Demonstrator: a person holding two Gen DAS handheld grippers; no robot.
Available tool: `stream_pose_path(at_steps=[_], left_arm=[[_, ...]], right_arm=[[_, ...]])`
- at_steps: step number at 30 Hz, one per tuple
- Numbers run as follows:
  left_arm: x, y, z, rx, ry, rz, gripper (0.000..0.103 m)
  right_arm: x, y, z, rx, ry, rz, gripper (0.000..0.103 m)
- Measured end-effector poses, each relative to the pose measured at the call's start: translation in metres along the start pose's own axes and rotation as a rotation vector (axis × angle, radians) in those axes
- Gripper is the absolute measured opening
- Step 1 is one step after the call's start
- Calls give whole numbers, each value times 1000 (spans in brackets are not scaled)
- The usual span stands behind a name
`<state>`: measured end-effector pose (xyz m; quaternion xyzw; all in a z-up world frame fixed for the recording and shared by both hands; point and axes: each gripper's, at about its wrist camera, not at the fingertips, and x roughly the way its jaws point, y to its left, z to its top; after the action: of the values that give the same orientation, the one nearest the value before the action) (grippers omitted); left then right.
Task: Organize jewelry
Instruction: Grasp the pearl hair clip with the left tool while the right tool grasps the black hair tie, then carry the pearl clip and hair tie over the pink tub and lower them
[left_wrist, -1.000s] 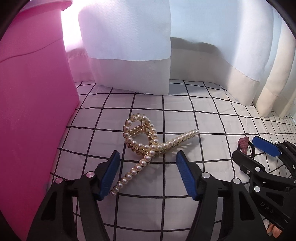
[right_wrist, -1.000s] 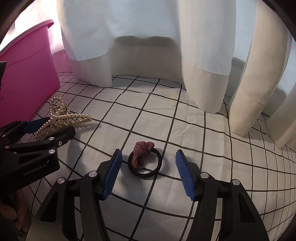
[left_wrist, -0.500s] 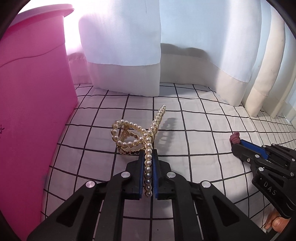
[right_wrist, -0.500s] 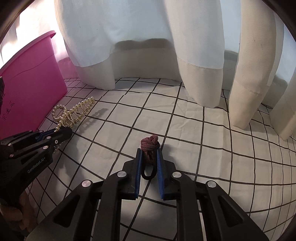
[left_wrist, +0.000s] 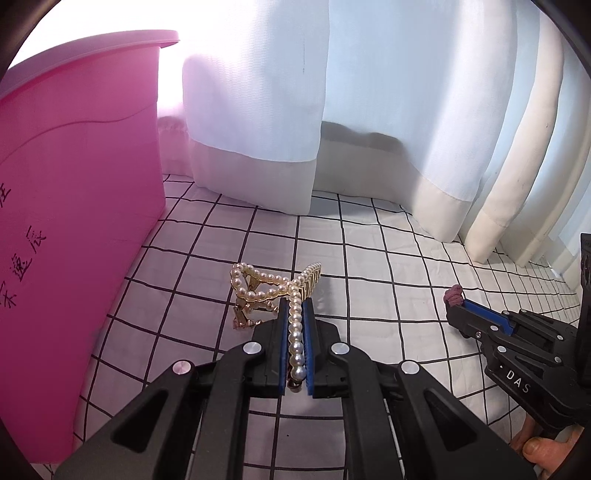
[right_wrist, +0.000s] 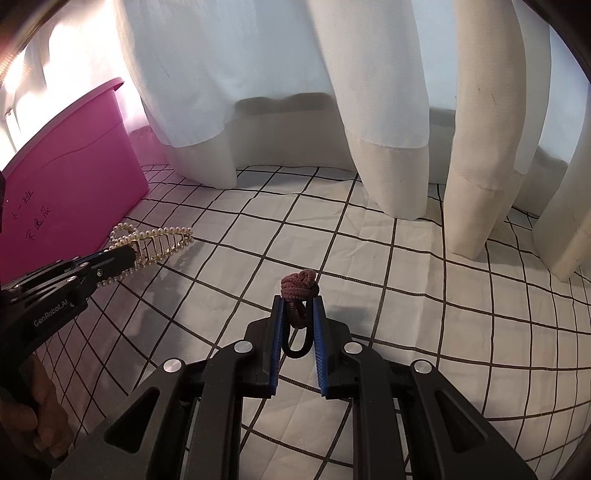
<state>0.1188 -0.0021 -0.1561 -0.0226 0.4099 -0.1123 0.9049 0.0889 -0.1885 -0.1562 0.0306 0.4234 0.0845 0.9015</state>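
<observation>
Left gripper (left_wrist: 295, 314) clenched on the pearl hair claw (left_wrist: 273, 288) — right gripper (right_wrist: 298, 314) pinching the knotted hair tie (right_wrist: 298, 291), pink bin (left_wrist: 74, 184) far left.

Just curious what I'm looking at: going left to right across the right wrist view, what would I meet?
Pink bin → pearl hair clip in the left gripper → knotted hair tie in the right gripper → curtain folds.

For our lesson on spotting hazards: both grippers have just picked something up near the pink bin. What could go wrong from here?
1. The left gripper pinches the pearl hair claw by one thin beaded arm only; the claw may swivel or slip out.
2. The right gripper grips the hair tie near its knot; the elastic could squirm free.
3. The pink bin has a high wall; the protruding claw might catch its rim.
</observation>
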Motion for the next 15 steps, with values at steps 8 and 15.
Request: stream_pose_path(at_steps=[8,15], left_arm=[[-23,-3,6,-20,-27,11,8],[-64,-11,22,-41,-63,22,8]], right_arm=[[-18,0,6,-32,-7,6,15],[-52,-2,24,-79,-20,1,15]])
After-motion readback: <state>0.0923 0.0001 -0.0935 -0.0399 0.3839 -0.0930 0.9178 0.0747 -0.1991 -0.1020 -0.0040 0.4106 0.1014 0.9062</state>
